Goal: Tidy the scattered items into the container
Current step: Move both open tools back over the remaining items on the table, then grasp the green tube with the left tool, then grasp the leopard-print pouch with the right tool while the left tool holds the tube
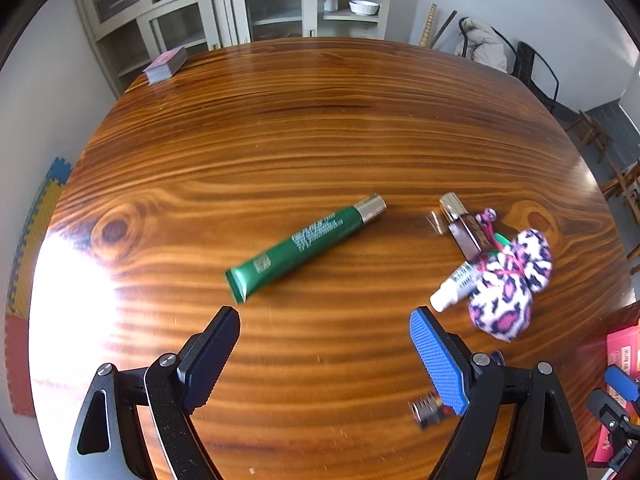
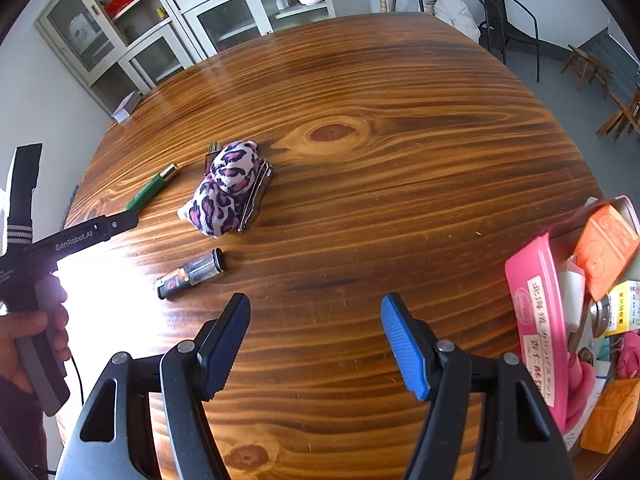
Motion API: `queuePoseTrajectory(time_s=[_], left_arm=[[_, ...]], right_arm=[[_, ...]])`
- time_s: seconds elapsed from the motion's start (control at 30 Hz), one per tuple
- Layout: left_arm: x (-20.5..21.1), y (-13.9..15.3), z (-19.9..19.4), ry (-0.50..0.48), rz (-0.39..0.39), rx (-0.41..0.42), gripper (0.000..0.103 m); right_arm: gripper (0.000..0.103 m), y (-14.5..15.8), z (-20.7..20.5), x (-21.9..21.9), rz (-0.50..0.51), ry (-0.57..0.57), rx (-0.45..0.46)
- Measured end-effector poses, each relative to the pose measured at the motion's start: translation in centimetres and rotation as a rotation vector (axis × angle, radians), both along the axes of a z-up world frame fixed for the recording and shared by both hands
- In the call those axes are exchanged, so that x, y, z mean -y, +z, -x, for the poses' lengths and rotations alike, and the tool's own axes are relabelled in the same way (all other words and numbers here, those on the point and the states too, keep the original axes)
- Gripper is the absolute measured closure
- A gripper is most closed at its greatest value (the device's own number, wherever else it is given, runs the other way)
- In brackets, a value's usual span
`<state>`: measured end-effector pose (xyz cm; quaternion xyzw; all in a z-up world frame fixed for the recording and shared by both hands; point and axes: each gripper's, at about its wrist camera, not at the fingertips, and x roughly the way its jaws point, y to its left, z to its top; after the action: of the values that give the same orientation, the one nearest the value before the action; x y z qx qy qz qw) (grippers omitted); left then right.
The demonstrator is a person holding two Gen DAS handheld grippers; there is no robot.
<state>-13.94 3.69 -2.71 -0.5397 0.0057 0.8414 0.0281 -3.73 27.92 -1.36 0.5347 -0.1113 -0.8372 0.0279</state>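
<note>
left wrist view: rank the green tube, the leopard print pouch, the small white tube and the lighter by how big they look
1. green tube, the longest
2. leopard print pouch, shorter but bulkier
3. small white tube, partly hidden under the pouch, so unsure
4. lighter, blurred and partly behind the left gripper, also unsure

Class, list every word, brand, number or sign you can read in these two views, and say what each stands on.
"GenRobot.AI" and "1": on the black left gripper's arm.
Green tube with gold cap: white print, too blurred to read.
Small white tube: dark print, too blurred.
Pink flat box in the container: white labels with handwritten East Asian characters; I cannot read them reliably.
Yellow packet: too small.
</note>
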Motion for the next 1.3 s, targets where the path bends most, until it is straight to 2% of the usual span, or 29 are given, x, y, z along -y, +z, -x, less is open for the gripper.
queuePoseTrajectory(time_s=[0.4, 0.67, 0.73, 0.8, 0.9, 1.0, 1.3], left_arm=[[0.5, -1.7, 4.0, -0.059, 0.033, -0.047, 0.014], [0.6, -3.0, 6.0, -0.086, 0.021, -0.056, 0.015], [0.7, -3.4, 6.2, -0.092, 0.013, -0.040, 0.030], [0.6, -3.5, 5.9, -0.103, 0.003, -0.052, 0.052], [0.2, -3.5, 5.5, -0.116, -0.006, -0.046, 0.074], [0.4, -3.6, 4.8, -0.093, -0.038, -0.039, 0.082], [0.9, -4.2, 2.0, -0.039, -0.107, -0.011, 0.082]], right_arm=[[0.031, -0.4, 2.9, 2.2, 0.005, 0.037, -0.006], [0.031, -1.0, 3.6, 2.7, 0.004, 0.039, 0.008], [0.031, -1.2, 3.6, 2.7, 0.000, 0.036, 0.013], [0.031, -1.3, 3.7, 2.6, -0.004, 0.035, 0.014], [0.031, -1.3, 4.0, 2.8, -0.010, 0.036, 0.009], [0.031, -1.0, 4.5, 3.2, -0.008, 0.042, -0.008], [0.031, -0.5, 7.5, 5.3, -0.001, 0.077, -0.063]])
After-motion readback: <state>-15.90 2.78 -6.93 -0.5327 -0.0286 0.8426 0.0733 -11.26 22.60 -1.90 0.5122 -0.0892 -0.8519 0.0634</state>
